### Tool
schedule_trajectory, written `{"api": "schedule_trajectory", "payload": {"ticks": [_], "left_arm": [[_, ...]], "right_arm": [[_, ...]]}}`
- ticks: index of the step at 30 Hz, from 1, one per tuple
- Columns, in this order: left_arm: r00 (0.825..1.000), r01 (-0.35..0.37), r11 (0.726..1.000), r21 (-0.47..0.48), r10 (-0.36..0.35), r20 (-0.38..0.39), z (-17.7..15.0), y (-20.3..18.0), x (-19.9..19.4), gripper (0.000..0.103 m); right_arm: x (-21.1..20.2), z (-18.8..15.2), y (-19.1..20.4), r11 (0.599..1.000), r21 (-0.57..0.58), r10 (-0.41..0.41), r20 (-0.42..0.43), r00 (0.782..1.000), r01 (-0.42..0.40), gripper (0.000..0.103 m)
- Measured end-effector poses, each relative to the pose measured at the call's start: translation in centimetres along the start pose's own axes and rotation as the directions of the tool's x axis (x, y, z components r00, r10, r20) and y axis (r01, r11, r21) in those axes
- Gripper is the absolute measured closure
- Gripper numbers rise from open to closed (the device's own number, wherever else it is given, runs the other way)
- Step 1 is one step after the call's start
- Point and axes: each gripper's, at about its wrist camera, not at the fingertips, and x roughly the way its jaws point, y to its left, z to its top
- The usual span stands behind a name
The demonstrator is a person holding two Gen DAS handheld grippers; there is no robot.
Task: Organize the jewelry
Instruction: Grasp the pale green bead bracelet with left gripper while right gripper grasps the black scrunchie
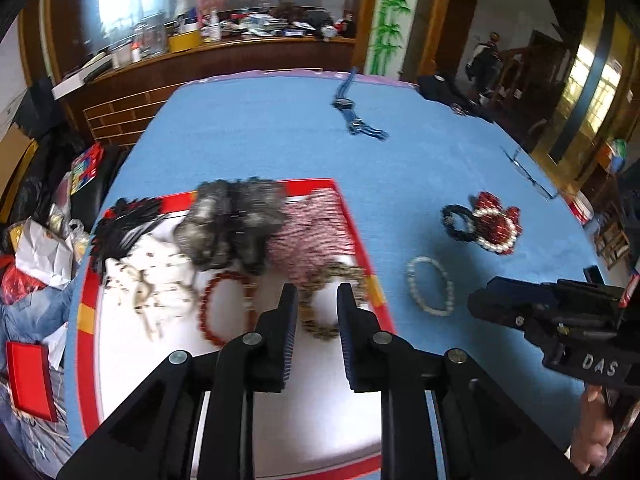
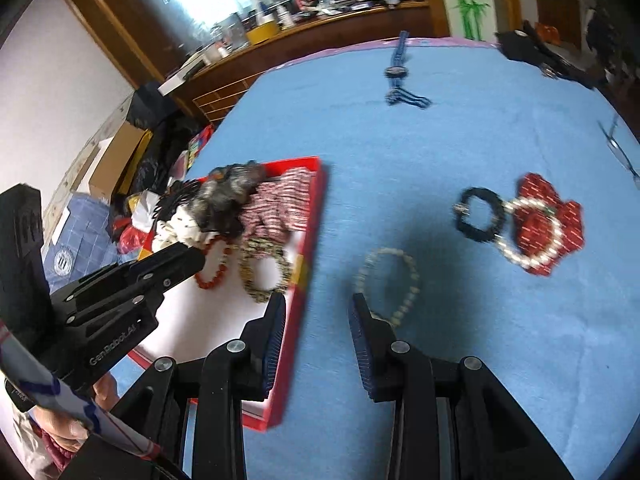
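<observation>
A red-rimmed white tray [image 1: 362, 240] [image 2: 310, 240] holds jewelry: a red bead bracelet [image 1: 208, 310] [image 2: 212, 274], a brown speckled bracelet [image 1: 320, 328] [image 2: 262, 276], pink-red beaded strands [image 1: 312, 232], a grey furry piece [image 1: 232, 220], black and white pieces. My left gripper [image 1: 316, 296] is open and empty above the tray, over the speckled bracelet. My right gripper [image 2: 318, 306] is open and empty just right of the tray, near a white pearl bracelet [image 2: 400, 280] [image 1: 430, 288] on the blue cloth. A black bracelet [image 2: 478, 214], a pearl ring and a red beaded piece [image 2: 560, 220] lie further right.
A blue tasselled necklace [image 1: 356, 112] [image 2: 400, 76] lies at the far side of the blue table [image 1: 260, 132]. Glasses [image 1: 528, 172] lie at the right edge. A dark pouch [image 2: 532, 52] sits at the far right corner. Clutter, boxes and bags stand on the floor to the left.
</observation>
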Motion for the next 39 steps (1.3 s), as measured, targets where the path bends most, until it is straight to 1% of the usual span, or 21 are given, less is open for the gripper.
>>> {"api": "schedule_trajectory", "payload": {"ticks": [5, 9, 19, 23, 28, 31, 35, 36, 37, 38, 39], "left_arm": [[0.998, 0.046, 0.997, 0.062, -0.044, -0.036, 0.1, -3.7, 0.6, 0.084], [0.996, 0.07, 0.992, 0.102, -0.063, -0.069, 0.2, -6.5, 1.6, 0.084], [0.983, 0.11, 0.985, 0.136, -0.087, -0.16, 0.7, -11.3, 4.7, 0.084], [0.976, 0.111, 0.985, 0.132, -0.082, -0.204, 0.8, -12.4, 6.5, 0.084], [0.965, 0.056, 0.988, 0.145, -0.016, -0.262, 1.2, -13.5, 9.4, 0.085], [0.961, 0.031, 0.989, 0.145, 0.011, -0.275, 1.4, -13.6, 10.5, 0.085], [0.957, 0.032, 0.99, 0.141, 0.011, -0.291, 1.4, -13.8, 11.7, 0.085], [0.962, 0.02, 0.988, 0.154, 0.023, -0.273, 1.3, -14.0, 11.7, 0.085], [0.964, 0.013, 0.987, 0.161, 0.03, -0.265, 1.2, -14.2, 11.8, 0.087], [0.966, 0.015, 0.987, 0.16, 0.028, -0.259, 1.1, -14.3, 11.8, 0.096], [0.968, 0.014, 0.988, 0.153, 0.025, -0.251, 1.1, -14.3, 11.8, 0.098]], "right_arm": [[-1.6, -0.6, -3.9, 0.997, 0.068, -0.026, 0.023, 0.999, 0.024, 0.068], [-2.5, -1.1, -6.8, 0.991, 0.13, -0.026, 0.036, 0.999, 0.021, 0.068], [-4.6, -2.5, -11.6, 0.977, 0.211, -0.028, 0.065, 0.998, 0.014, 0.068], [-5.4, -2.9, -13.2, 0.97, 0.242, -0.026, 0.08, 0.996, 0.006, 0.068], [-6.1, -3.4, -14.8, 0.964, 0.266, -0.021, 0.09, 0.996, -0.004, 0.068], [-6.6, -3.6, -15.8, 0.96, 0.281, -0.027, 0.099, 0.995, -0.002, 0.068], [-7.0, -3.5, -16.8, 0.954, 0.298, -0.037, 0.106, 0.994, 0.004, 0.068], [-7.0, -3.4, -17.0, 0.953, 0.302, -0.04, 0.106, 0.994, 0.006, 0.068], [-7.0, -3.3, -17.2, 0.952, 0.305, -0.043, 0.105, 0.994, 0.009, 0.068], [-6.9, -3.1, -17.3, 0.951, 0.308, -0.043, 0.104, 0.994, 0.009, 0.068], [-6.8, -2.9, -17.4, 0.951, 0.31, -0.044, 0.104, 0.994, 0.009, 0.068]]}}
